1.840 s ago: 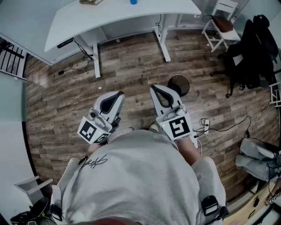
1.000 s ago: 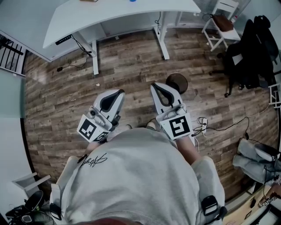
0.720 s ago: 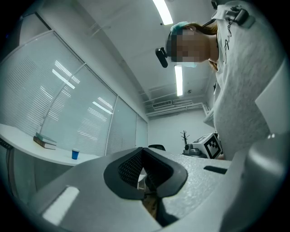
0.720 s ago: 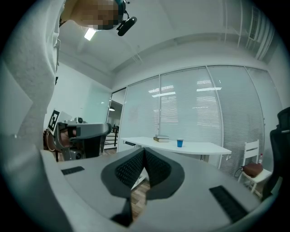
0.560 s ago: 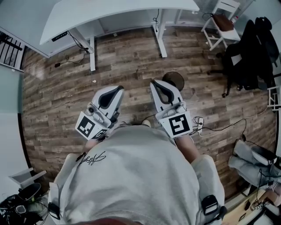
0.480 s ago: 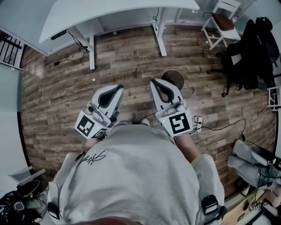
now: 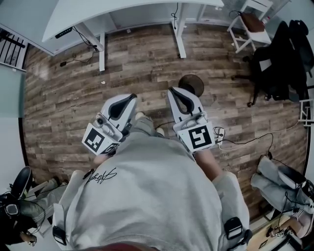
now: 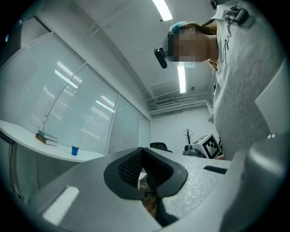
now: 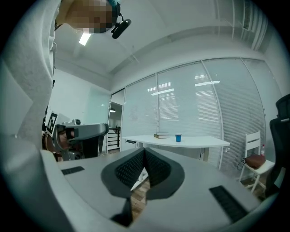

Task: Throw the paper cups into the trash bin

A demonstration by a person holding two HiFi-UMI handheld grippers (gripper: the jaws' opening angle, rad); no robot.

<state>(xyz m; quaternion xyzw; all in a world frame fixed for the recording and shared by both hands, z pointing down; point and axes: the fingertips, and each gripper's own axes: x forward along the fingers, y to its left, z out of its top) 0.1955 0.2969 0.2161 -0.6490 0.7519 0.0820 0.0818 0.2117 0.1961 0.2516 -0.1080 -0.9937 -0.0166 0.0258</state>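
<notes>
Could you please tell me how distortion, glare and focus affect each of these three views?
Head view: fisheye bows the white desk edge and the planks; a pale sheen sits on the wood floor at left. Left gripper view: the ceiling light strip blows out, corners vignette black. Right gripper view: lamp reflections streak the blinds; the blue cup stays distinct.

Site: I read this as an office | cues: white sit-stand bench, blind-covered glass walls, ceiling strip lights, plank floor
</notes>
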